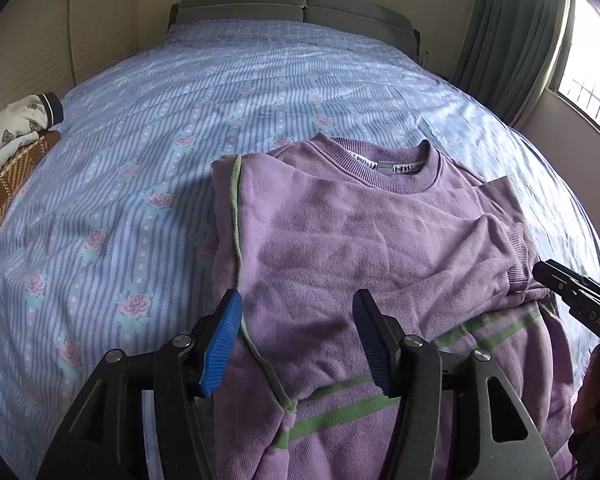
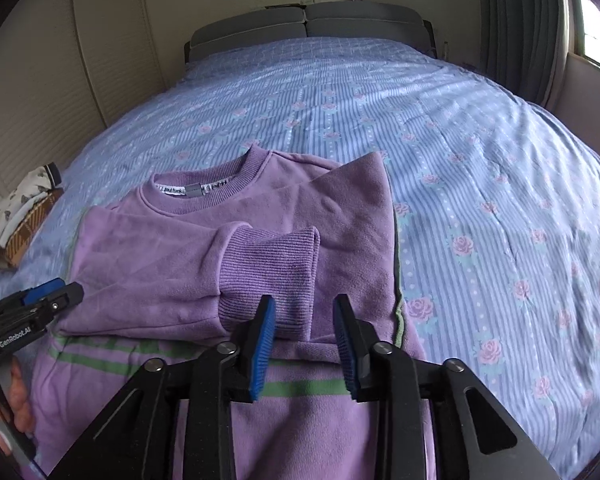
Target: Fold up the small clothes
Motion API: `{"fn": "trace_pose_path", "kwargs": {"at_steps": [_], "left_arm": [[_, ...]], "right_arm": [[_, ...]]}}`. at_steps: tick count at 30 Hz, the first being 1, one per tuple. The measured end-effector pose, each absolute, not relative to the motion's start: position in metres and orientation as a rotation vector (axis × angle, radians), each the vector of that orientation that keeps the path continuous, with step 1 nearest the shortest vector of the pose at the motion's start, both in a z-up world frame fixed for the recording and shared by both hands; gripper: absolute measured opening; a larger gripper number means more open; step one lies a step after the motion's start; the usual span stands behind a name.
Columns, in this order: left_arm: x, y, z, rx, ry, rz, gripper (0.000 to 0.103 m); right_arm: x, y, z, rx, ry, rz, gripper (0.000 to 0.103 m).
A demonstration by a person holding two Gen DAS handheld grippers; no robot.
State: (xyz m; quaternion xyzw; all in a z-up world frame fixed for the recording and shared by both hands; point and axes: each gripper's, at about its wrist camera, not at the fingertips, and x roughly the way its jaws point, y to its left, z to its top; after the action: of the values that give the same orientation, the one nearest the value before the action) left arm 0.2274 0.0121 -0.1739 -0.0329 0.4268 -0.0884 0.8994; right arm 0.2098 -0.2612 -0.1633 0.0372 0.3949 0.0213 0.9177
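A small purple sweatshirt [image 1: 360,232] with green stripes lies on the bed, collar away from me, both sides and sleeves folded in over the chest. It also shows in the right wrist view [image 2: 172,256], with a ribbed cuff [image 2: 276,256] on top. My left gripper [image 1: 298,312] is open and empty, hovering over the shirt's left folded edge with its green seam [image 1: 236,216]. My right gripper [image 2: 304,320] is open and empty just above the cuff. Each gripper shows at the other view's edge: the right one [image 1: 572,288], the left one [image 2: 40,300].
The bed [image 1: 220,92] has a blue striped sheet with pink roses and a grey headboard [image 1: 300,8]. A pile of folded clothes [image 1: 12,148] sits at the left edge, also in the right wrist view [image 2: 24,208]. Curtains and a window [image 1: 588,64] are at the right.
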Motion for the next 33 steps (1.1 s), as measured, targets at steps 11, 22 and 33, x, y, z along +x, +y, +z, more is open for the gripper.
{"fn": "trace_pose_path", "kwargs": {"at_steps": [11,22,33], "left_arm": [[0.145,0.040,-0.160,-0.093,0.897,-0.121,0.063],[0.074,0.049,-0.177,-0.130,0.947,-0.109,0.063],[0.060,0.038,-0.201,-0.145,1.015,-0.121,0.062]], "right_arm": [[0.120,-0.270,-0.134,0.066,0.753,-0.045,0.051],[0.041,-0.278,-0.150,0.063,0.794,-0.113,0.051],[0.030,-0.305,-0.176,0.171,0.891,-0.159,0.051]]}}
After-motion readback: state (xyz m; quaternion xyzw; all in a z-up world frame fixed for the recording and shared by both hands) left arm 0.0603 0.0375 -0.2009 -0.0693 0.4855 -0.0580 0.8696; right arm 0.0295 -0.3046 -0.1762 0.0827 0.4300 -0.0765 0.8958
